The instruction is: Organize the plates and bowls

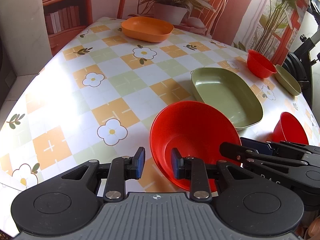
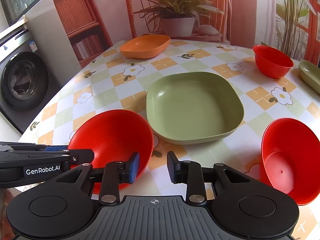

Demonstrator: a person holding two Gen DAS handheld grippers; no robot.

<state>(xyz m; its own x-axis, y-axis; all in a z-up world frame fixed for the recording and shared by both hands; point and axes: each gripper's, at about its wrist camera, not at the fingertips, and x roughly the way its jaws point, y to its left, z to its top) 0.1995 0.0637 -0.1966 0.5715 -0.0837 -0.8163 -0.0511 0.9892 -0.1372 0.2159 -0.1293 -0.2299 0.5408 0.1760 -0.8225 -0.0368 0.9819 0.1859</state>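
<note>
A big red bowl [image 1: 192,132] [image 2: 112,138] sits at the near edge of the flowered table [image 1: 80,100]. My left gripper [image 1: 158,165] is open and straddles the bowl's left rim, one finger inside and one outside. My right gripper [image 2: 153,168] is open across the same bowl's right rim and shows from the side in the left wrist view as the right gripper [image 1: 240,147]. Behind the bowl lies a green square plate [image 2: 194,108] [image 1: 226,96]. An orange plate [image 2: 145,46] [image 1: 147,29] rests at the far end.
A second red bowl [image 2: 288,160] [image 1: 290,128] stands near right. Far right are a smaller red bowl [image 2: 273,61] and another green dish [image 2: 310,76] at the table's edge. A washing machine [image 2: 24,82] stands left of the table. A chair with a potted plant [image 2: 178,20] is behind.
</note>
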